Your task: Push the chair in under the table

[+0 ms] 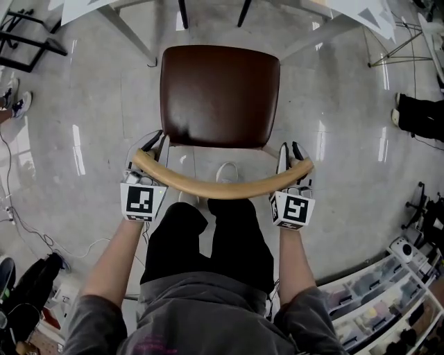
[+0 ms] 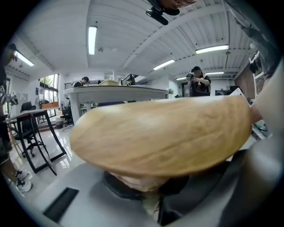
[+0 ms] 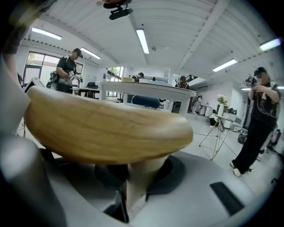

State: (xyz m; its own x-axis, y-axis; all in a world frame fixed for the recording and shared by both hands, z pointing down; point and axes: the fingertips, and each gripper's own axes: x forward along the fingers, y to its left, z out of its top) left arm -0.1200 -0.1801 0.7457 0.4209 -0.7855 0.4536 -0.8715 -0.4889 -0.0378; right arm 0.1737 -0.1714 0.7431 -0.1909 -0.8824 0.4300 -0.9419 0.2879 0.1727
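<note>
A chair with a dark brown seat (image 1: 219,93) and a curved wooden backrest (image 1: 222,187) stands on the grey floor, its front facing the white table (image 1: 90,8) at the top of the head view. My left gripper (image 1: 156,149) is shut on the backrest's left end. My right gripper (image 1: 291,154) is shut on its right end. The left gripper view is filled by the wooden rail (image 2: 164,137), with its support post (image 2: 148,190) down between the jaws. In the right gripper view the rail (image 3: 106,133) and post (image 3: 140,177) sit the same way. The table (image 3: 146,88) is ahead.
Slanting table legs (image 1: 132,35) flank the chair's front. A black stand (image 1: 28,41) is at far left, a tripod (image 1: 395,48) at far right, and shelving with bins (image 1: 381,298) at lower right. Cables (image 1: 28,222) lie on the floor. People (image 3: 259,124) stand around the room.
</note>
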